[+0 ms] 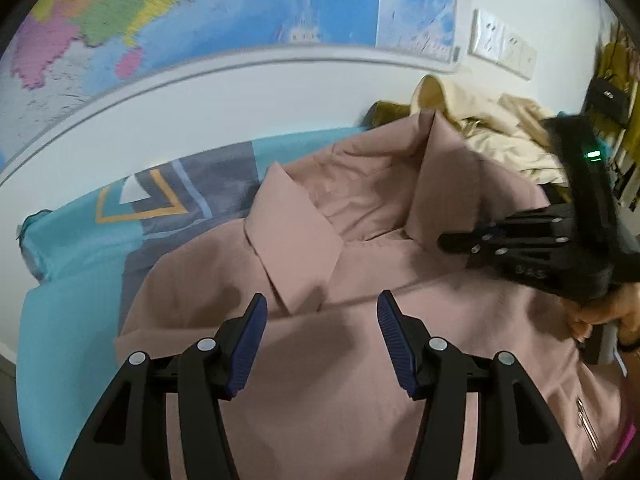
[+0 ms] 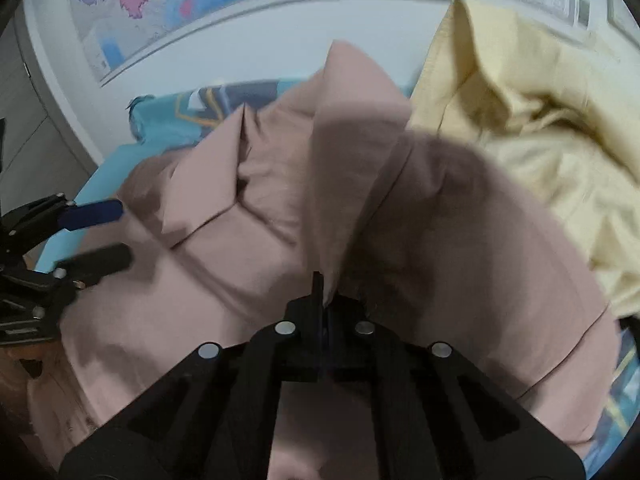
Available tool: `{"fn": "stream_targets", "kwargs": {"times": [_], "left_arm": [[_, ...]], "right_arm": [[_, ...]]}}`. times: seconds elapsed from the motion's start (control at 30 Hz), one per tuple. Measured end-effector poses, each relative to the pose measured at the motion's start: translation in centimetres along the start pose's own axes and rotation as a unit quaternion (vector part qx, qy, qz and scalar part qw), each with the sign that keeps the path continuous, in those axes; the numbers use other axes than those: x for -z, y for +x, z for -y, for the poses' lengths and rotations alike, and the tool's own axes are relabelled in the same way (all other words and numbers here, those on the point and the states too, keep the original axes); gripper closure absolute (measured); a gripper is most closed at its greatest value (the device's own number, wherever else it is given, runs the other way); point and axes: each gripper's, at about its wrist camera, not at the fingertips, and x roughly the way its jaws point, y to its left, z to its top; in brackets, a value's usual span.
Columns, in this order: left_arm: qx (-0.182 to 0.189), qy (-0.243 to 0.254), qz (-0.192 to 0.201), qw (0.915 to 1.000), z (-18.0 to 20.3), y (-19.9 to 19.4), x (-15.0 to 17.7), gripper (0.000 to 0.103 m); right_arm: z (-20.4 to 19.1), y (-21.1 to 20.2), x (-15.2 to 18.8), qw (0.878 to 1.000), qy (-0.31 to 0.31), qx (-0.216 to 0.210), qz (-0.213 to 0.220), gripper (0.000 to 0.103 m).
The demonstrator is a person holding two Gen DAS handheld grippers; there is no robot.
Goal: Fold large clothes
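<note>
While spread over the teal bedsheet (image 1: 72,320), pink jacket (image 1: 320,380) lies collar-up for folding. Left gripper (image 1: 320,320) held wide and bare just above the chest panel, likely ready to pin or take a hem. Right gripper (image 2: 324,292) pinched on a raised ridge of pink cloth, probably to draw it across. Beyond, cream garment (image 2: 540,120) heaped beside; wall map (image 1: 200,8) behind.

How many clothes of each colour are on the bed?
Pink: 1, the pink jacket, pinched by the right gripper; the left gripper is open.
Cream: 1, the cream garment.
Olive: 1, the olive garment, mostly hidden.
Total: 3
</note>
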Motion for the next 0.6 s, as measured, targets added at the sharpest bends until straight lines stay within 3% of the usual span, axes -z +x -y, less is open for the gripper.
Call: {"fn": "stream_targets", "kwargs": {"times": [0.33, 0.5, 0.6], "left_arm": [[-0.040, 0.021, 0.043, 0.9980, -0.1, -0.5, -4.0, 0.049], [-0.067, 0.026, 0.059, 0.9957, 0.0, -0.4, -5.1, 0.049], [-0.057, 0.034, 0.039, 0.9970, 0.3, 1.0, -4.4, 0.048]], "right_arm": [[1.5, -5.5, -7.1, 0.991, -0.021, 0.026, 0.129, 0.102], [1.2, -4.3, -8.7, 0.989, -0.013, 0.033, 0.143, 0.102], [1.3, -2.1, -7.5, 0.994, -0.029, 0.028, 0.100, 0.101]]}}
